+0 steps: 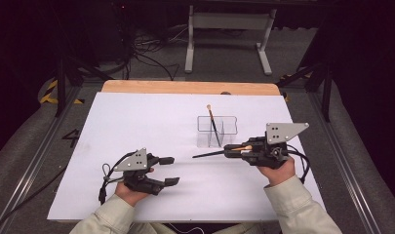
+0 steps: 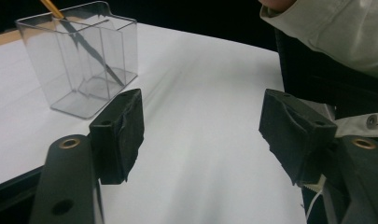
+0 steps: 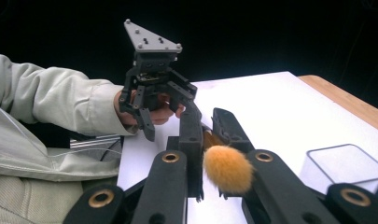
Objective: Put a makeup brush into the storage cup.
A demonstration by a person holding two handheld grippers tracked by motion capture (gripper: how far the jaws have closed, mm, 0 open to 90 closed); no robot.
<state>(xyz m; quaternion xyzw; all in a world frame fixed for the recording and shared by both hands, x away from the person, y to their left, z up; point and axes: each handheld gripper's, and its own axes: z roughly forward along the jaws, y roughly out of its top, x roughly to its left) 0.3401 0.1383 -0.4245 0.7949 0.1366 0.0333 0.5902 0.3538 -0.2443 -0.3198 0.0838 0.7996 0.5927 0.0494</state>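
A white sheet (image 1: 136,146) covers a light wooden tabletop (image 1: 185,87), whose far edge shows bare. Grey carpet (image 1: 224,53) lies beyond, with a tangle of black cables (image 1: 146,53) and a pale metal stand (image 1: 229,29). Aluminium rails (image 1: 34,161) flank the table, and the surroundings are dark

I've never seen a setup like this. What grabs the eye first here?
Probably the fluffy orange-tipped makeup brush clamped in the right claw, held level above the white table. Just behind it stands a clear divided holder with another brush leaning inside. The left claw hangs open with nothing in it.
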